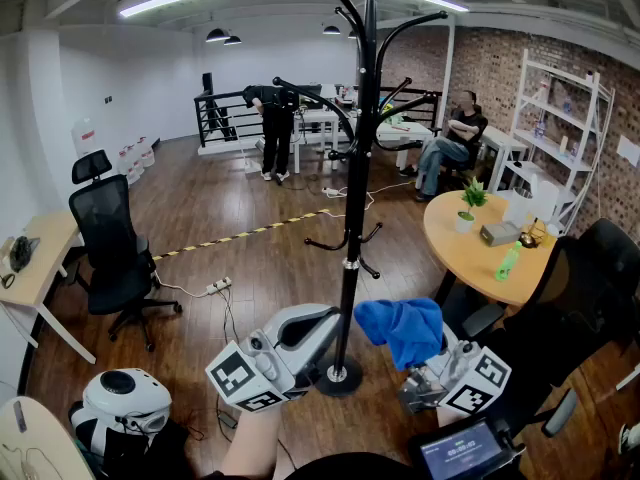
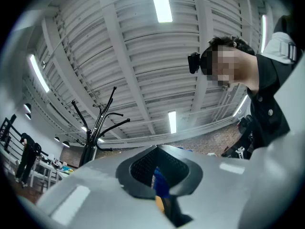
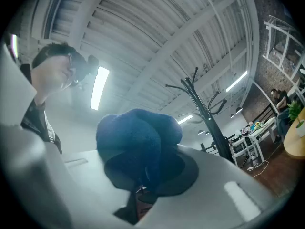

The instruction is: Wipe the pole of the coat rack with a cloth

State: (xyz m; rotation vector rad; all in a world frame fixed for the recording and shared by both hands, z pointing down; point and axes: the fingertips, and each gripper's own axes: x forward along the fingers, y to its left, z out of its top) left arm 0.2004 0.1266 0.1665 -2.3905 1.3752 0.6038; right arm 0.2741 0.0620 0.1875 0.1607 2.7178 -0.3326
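cloth (image 1: 402,330): soft, light, bunched, clenched in right gripper (image 1: 426,366) just right of pole (image 1: 352,218) | pole: stiff, slick | left gripper (image 1: 322,324): seemingly closed, empty

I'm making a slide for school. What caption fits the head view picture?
Right gripper holds a bunched blue cloth next to the tall black metal coat rack pole.
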